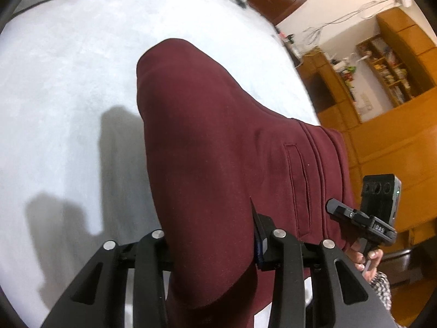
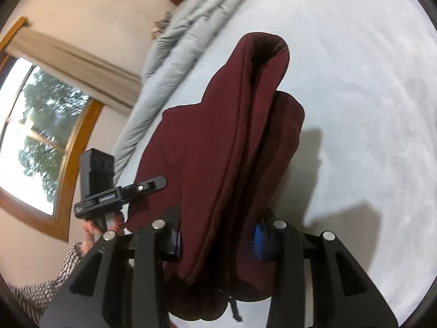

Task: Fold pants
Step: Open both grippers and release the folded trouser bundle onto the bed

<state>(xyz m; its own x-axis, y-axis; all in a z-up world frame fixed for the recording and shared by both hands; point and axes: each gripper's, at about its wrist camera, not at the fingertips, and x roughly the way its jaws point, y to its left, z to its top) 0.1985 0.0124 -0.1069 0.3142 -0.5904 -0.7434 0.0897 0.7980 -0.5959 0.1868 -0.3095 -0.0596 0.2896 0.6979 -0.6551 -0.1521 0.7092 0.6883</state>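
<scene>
Folded maroon pants (image 1: 207,150) hang lifted over the white bed, with a welt pocket and the waistband toward the right in the left wrist view. My left gripper (image 1: 210,240) is shut on one thick folded edge, the fabric bulging between its fingers. My right gripper (image 2: 218,235) is shut on the stacked layers of the pants (image 2: 218,150), a blue pad (image 2: 258,240) pressing on the cloth. Each gripper also shows in the other's view: the right gripper (image 1: 334,207) and the left gripper (image 2: 161,183), each at the pants' edge. The far end of the pants droops to the sheet.
A white bed sheet (image 1: 68,82) spreads under the pants. A grey duvet (image 2: 185,27) is bunched along the far side. Wooden shelves (image 1: 387,65) stand beyond the bed's edge. A window (image 2: 41,136) with a curtain is on the wall. A hand (image 2: 92,229) in a checked sleeve holds the left gripper.
</scene>
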